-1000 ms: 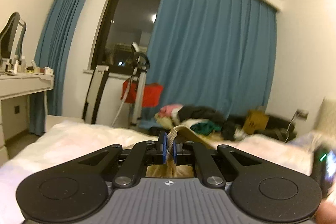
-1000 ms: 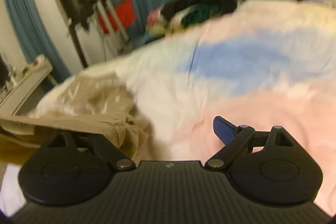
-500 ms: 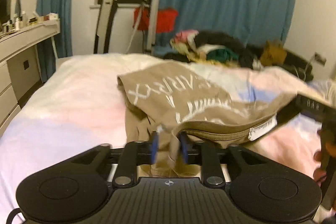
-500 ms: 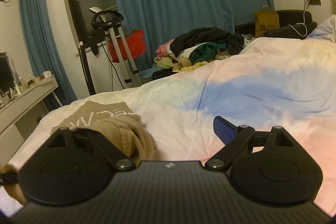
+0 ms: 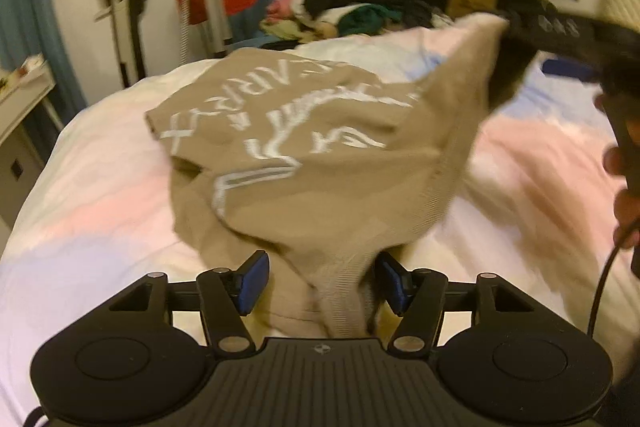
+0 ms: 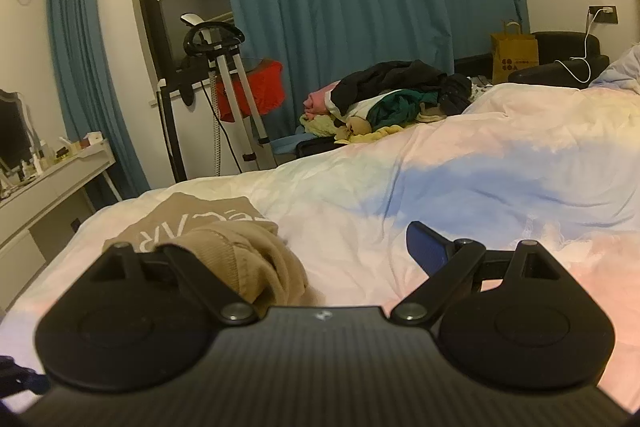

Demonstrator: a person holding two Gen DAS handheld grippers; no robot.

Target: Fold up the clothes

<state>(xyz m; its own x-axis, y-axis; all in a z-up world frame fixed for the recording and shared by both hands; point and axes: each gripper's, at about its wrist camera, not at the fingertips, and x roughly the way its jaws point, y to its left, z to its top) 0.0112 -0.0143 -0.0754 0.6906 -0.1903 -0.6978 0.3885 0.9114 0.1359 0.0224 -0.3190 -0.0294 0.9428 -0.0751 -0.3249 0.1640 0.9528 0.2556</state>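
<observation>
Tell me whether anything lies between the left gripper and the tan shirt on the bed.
Nothing visible does. The tan shirt lies draped on the bedcover, and its ribbed hem sits right between the fingers of the left gripper, whose jaws are opening; the pads stand clear of the cloth.

We see our right gripper (image 6: 348,247) with its jaws spread wide above the pastel duvet (image 6: 480,179). The tan shirt (image 6: 224,243) bunches over its left finger, hiding that pad. Beyond the bed, a heap of clothes (image 6: 392,99) lies before teal curtains (image 6: 360,7)
</observation>
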